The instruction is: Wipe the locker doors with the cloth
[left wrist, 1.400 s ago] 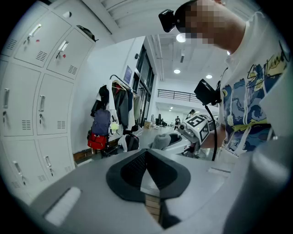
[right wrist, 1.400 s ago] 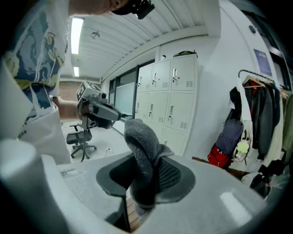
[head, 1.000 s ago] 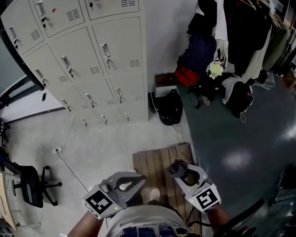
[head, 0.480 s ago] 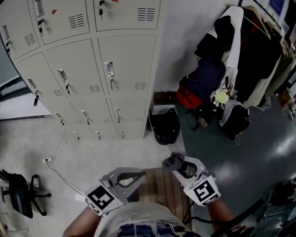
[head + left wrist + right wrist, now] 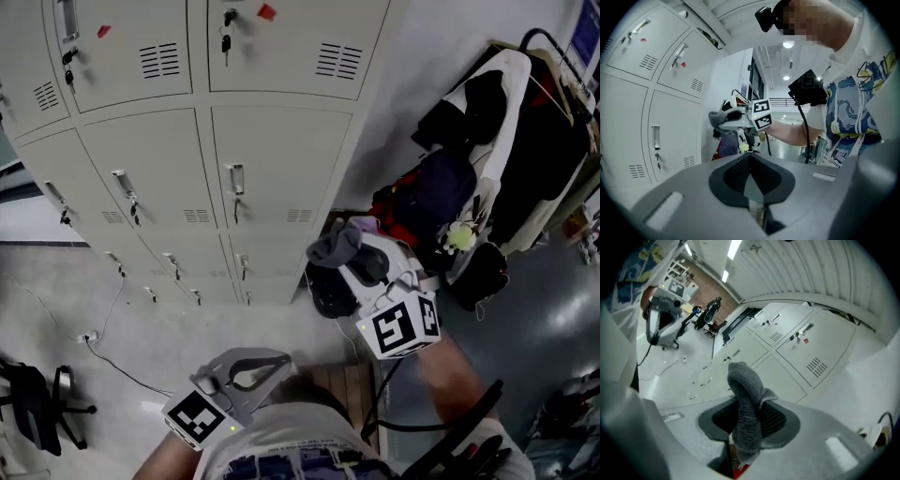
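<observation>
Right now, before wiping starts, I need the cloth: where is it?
In the head view, the grey cloth is clamped in the right gripper, right of centre, in front of the locker doors.

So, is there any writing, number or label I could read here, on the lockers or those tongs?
No readable text anywhere.
Red tags on the locker doors: too small to show any print.
Cubes on the left tongs and the right tongs: square black-and-white patterns, no letters.
Shirt: blurred print, nothing legible.

Head view steeply down; left, right gripper views upward; all share lockers (image 5: 281,178).
</observation>
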### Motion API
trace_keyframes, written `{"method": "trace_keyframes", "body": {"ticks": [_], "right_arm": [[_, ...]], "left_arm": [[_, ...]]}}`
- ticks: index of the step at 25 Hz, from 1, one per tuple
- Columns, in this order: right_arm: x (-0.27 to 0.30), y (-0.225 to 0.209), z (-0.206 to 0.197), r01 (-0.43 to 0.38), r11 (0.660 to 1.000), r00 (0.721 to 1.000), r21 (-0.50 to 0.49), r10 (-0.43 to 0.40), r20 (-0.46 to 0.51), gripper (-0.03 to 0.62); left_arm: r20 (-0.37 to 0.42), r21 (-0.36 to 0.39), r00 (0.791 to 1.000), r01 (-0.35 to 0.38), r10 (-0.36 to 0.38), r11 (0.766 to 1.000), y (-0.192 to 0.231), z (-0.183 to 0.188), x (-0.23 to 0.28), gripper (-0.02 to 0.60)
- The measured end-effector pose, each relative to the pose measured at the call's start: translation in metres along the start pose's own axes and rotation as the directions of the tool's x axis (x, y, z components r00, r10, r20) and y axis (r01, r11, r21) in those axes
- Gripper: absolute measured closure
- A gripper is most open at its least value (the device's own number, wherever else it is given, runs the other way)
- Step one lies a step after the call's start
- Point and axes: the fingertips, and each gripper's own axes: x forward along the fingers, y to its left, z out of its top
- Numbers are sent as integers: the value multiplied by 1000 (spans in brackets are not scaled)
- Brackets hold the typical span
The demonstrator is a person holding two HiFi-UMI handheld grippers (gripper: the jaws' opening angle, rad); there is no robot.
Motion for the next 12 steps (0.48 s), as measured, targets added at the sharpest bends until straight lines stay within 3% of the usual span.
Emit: {"method": "trace_keyframes", "body": {"ticks": [6, 12], "right_arm": [[70, -98, 13, 111, 969, 994, -223, -104, 43, 479], [113, -145, 11, 154, 940, 987, -305, -134, 87, 479]], "left_arm": [[-5, -21, 997, -76, 76, 997, 39, 14, 16, 578], [-5, -70, 991, -132, 132, 989, 74, 19, 47, 578]]}}
